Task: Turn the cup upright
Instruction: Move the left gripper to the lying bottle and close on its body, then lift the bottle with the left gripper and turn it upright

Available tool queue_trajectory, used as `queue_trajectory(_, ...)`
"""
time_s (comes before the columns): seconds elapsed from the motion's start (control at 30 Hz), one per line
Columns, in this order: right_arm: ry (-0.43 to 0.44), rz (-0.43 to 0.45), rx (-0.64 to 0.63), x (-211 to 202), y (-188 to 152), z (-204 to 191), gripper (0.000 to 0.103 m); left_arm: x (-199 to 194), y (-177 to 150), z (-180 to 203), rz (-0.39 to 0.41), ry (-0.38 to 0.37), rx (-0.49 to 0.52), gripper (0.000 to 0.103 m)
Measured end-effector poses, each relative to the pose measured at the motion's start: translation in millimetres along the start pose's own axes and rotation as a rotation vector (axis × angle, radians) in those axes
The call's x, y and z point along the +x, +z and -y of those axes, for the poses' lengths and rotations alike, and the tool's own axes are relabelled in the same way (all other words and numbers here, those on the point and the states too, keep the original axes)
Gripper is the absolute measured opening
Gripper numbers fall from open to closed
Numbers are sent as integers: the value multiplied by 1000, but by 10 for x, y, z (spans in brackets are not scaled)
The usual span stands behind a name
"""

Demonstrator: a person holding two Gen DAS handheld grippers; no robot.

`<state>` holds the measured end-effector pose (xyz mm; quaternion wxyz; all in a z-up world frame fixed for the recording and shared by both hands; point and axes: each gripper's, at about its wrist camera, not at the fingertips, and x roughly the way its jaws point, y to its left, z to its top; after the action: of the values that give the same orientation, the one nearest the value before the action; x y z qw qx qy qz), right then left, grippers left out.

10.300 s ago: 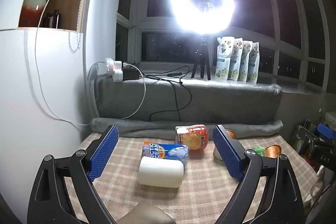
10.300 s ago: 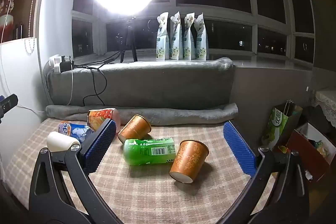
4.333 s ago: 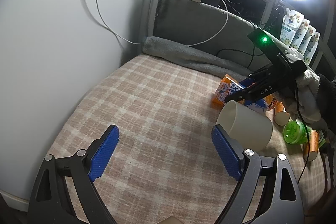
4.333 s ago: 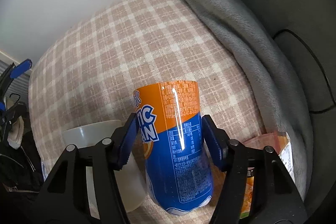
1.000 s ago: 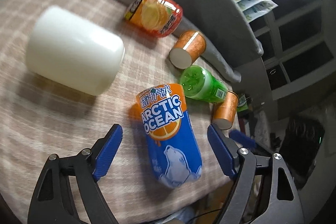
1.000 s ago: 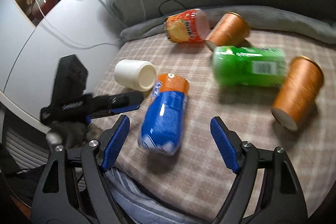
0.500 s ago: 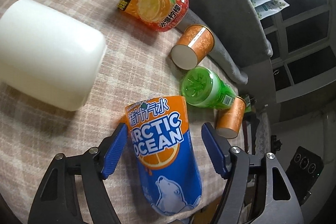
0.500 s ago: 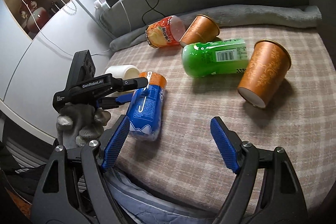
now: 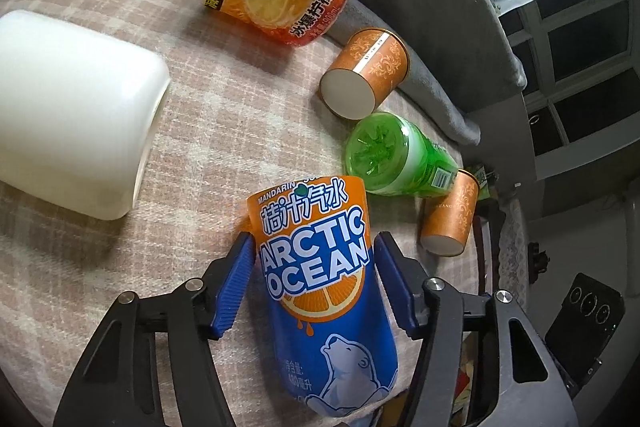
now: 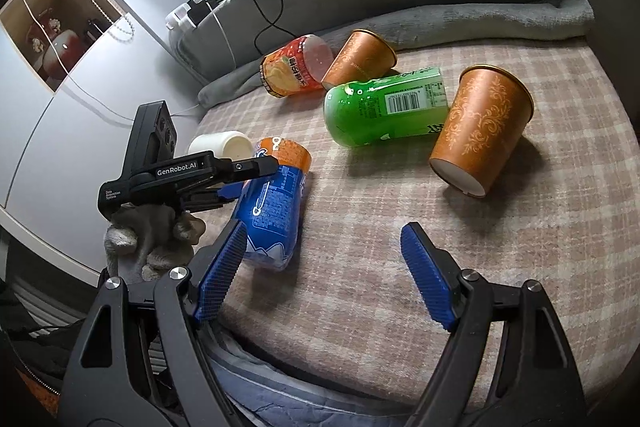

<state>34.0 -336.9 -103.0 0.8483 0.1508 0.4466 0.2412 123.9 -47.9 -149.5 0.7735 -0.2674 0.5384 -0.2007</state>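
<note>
The blue-and-orange Arctic Ocean cup [image 9: 320, 267] is lying on its side near the front edge of the checked blanket [image 9: 224, 115], with the left gripper [image 9: 314, 279] pinching its body. The grasp step is looking complete; next, tipping it onto its base is calling for a wrist turn. The right gripper [image 10: 320, 275] is hanging spread and empty nearby.

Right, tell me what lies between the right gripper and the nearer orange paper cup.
Nothing: in the right wrist view only bare checked cloth separates the open right gripper from the orange paper cup lying on its side; the green bottle lies farther back.
</note>
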Motion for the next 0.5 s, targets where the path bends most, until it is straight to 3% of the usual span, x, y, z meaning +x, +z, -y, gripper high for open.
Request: queue_trajectory(0.5,-6,-1,5,37,-1,45,82,-241,-129,440,137,75,191,60)
